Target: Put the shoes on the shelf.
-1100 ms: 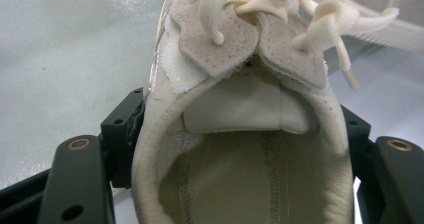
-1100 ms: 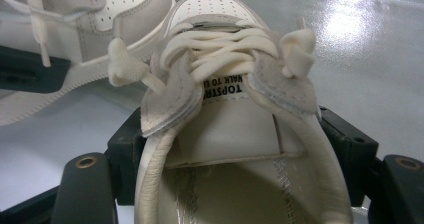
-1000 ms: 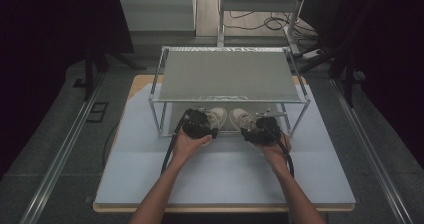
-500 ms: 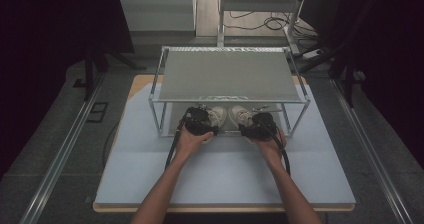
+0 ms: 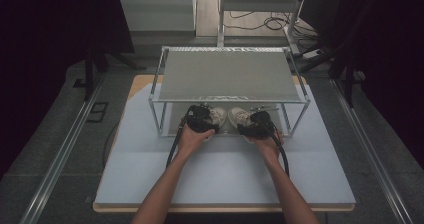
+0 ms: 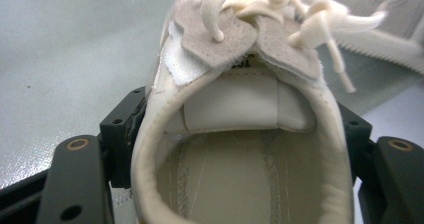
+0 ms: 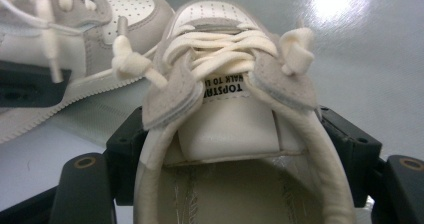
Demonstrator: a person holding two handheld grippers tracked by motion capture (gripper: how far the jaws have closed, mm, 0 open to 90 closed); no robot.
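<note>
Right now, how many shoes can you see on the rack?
2. The left shoe sits on the lower shelf of the rack, clamped at the heel by the left claw. The right shoe lies beside it, gripped by the right claw. The top shelf may hide more.

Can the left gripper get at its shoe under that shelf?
Yes, it looks so: the left gripper already has its jaws on either side of the left shoe at the heel, and the rack is open at the front.
</note>
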